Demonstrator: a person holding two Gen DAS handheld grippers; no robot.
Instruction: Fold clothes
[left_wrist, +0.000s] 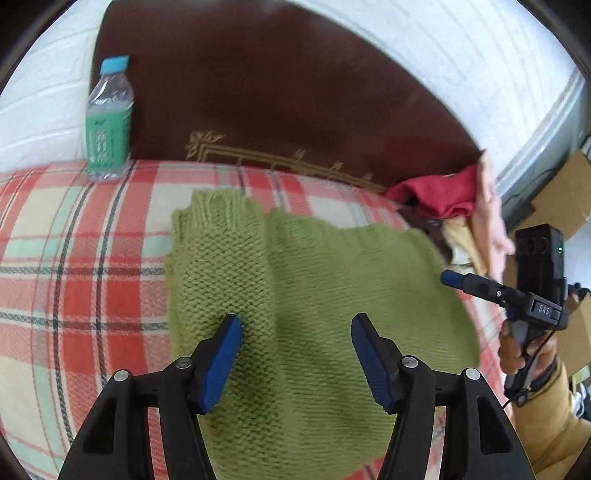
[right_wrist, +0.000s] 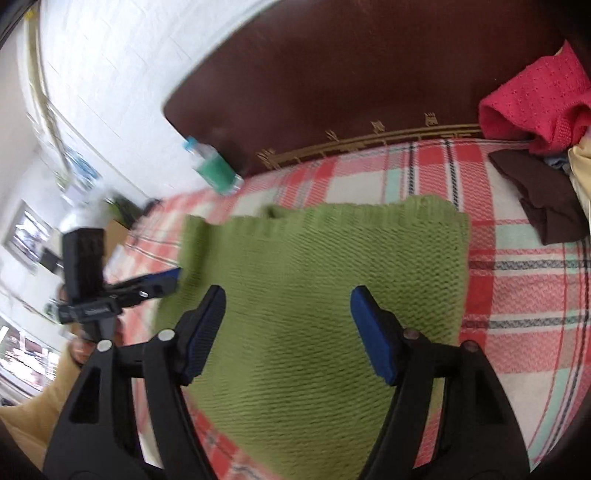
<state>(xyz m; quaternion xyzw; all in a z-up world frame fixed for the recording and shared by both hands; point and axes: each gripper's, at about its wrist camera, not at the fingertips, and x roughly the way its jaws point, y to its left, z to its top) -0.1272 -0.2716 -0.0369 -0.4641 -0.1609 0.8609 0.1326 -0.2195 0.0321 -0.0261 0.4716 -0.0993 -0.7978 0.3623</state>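
- Bed (left_wrist: 74, 266), plaid cover; headboard (left_wrist: 280, 88) at far end; pile of clothes (right_wrist: 532, 107) by it on the right, bottle (left_wrist: 109, 122) on the left.
- Sweater (left_wrist: 306, 295) lies flat mid-bed, sleeve (left_wrist: 221, 251) folded over its left side; long axis runs from grippers toward headboard, far edge twd it.
- Step, prob.: mid-fold; next calls for pinching the near hem w/ both, carrying it to the far edge.
- Left gripper (left_wrist: 296, 358) spread, empty, over sweater; right gripper (right_wrist: 288, 332) likewise.
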